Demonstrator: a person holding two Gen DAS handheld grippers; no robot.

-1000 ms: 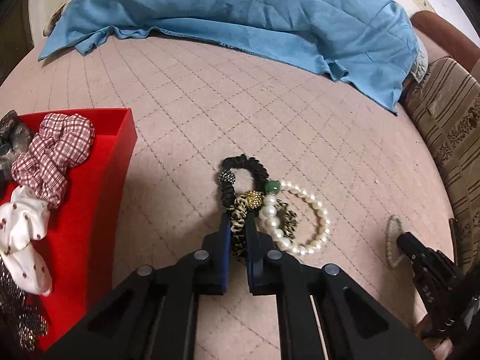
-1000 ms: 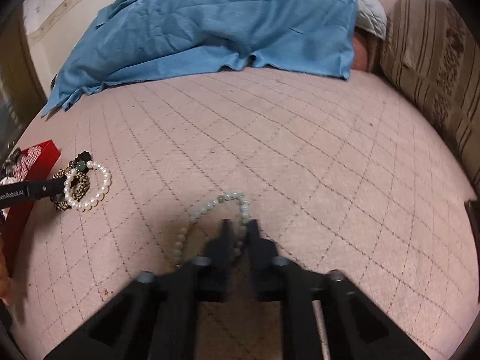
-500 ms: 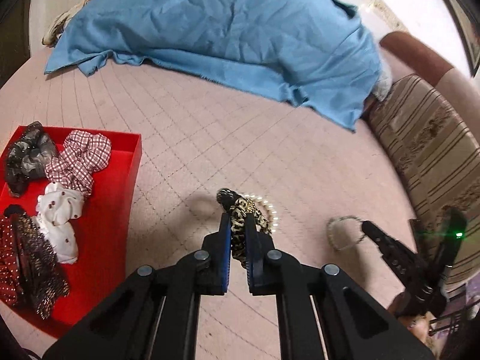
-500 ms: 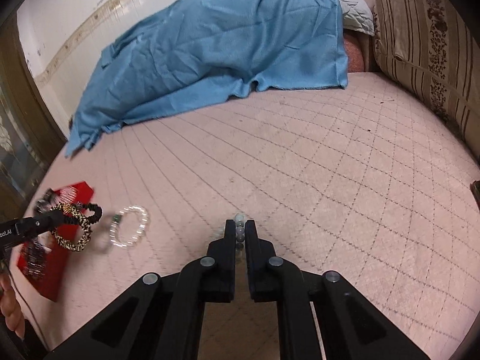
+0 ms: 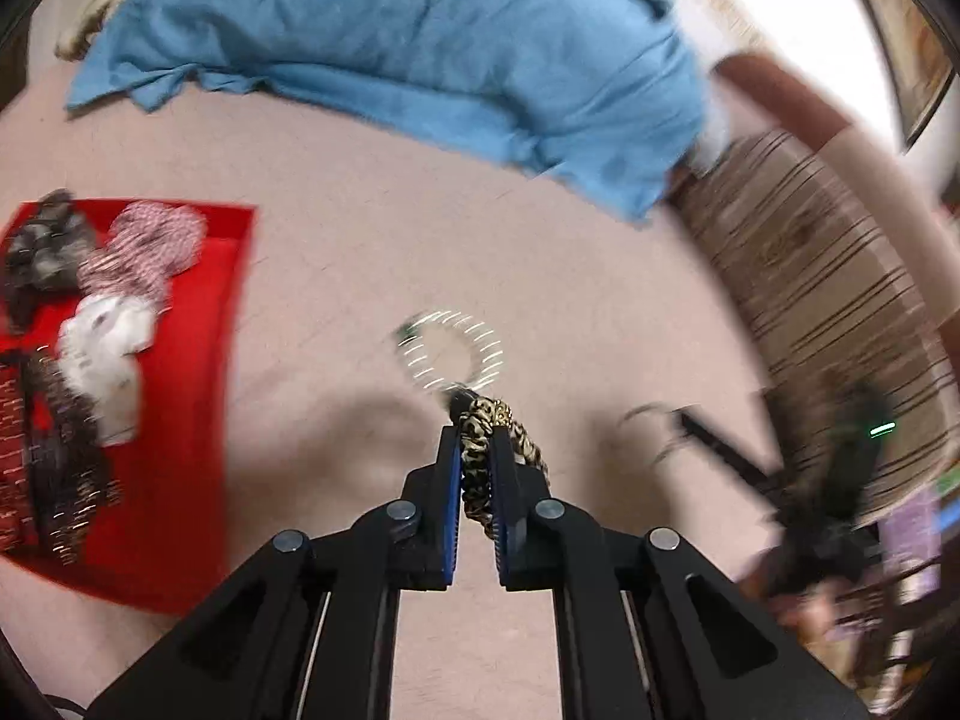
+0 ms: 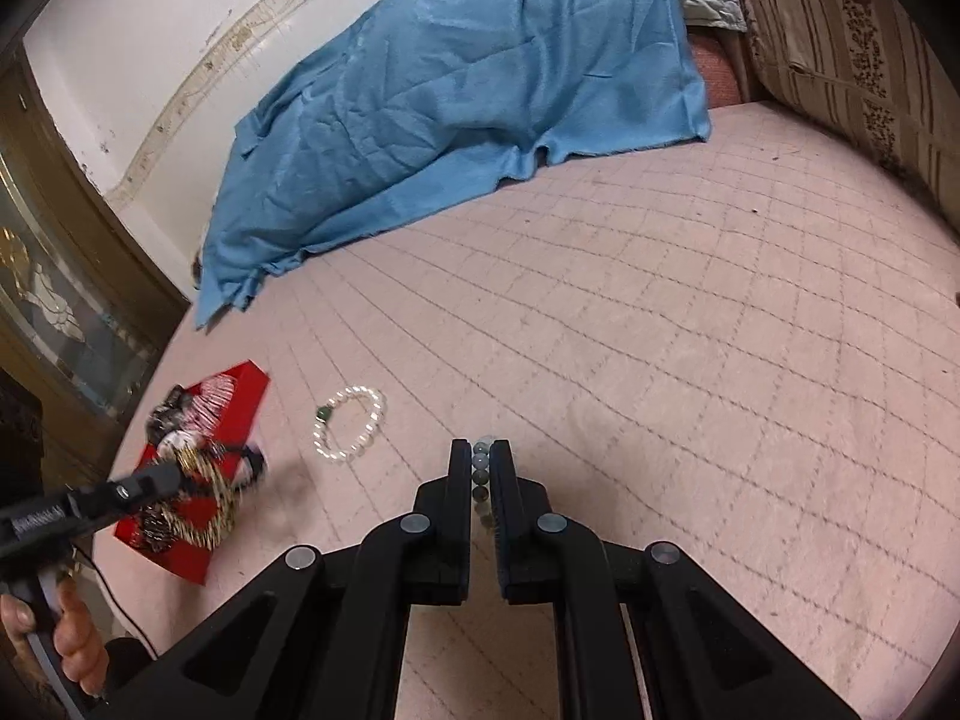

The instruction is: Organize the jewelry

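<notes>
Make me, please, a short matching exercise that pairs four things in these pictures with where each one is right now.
Things:
1. leopard scrunchie
2. grey beads
3. pearl bracelet
4. plaid scrunchie

Places:
a. lying loose on the pink bedcover
b. in the red tray
c. pinched in the right gripper
d. pinched in the left gripper

Pairs: 1-d, 2-c, 3-a, 4-b
</notes>
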